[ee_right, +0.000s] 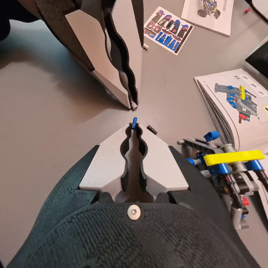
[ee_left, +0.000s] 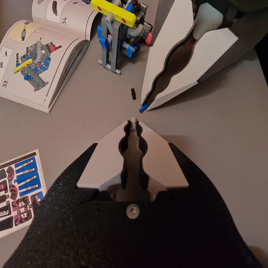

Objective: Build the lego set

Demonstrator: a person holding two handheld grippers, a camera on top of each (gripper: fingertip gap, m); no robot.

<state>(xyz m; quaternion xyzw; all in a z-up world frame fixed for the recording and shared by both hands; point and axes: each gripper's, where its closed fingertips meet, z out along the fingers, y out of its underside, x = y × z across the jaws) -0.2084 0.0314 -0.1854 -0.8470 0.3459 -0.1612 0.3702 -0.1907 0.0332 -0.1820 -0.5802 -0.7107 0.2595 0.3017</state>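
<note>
Left wrist view: the left tool [ee_left: 133, 123] pinches a small grey sleeve [ee_left: 133, 122] at its tips over the grey worktop [ee_left: 87, 130]. Just beyond, the right tool [ee_left: 145, 106] grips a blue pin [ee_left: 143, 108]; a black pin [ee_left: 133, 94] lies near it. An open instruction booklet [ee_left: 43, 58] with printed numbers lies far left, a sticker sheet [ee_left: 18, 188] near left, a brick model [ee_left: 118, 36] far centre.

Right wrist view: the right tool [ee_right: 134, 125] is closed on the blue pin [ee_right: 134, 122], facing the left tool [ee_right: 134, 105]; bare worktop [ee_right: 43, 116] spreads left.
</note>
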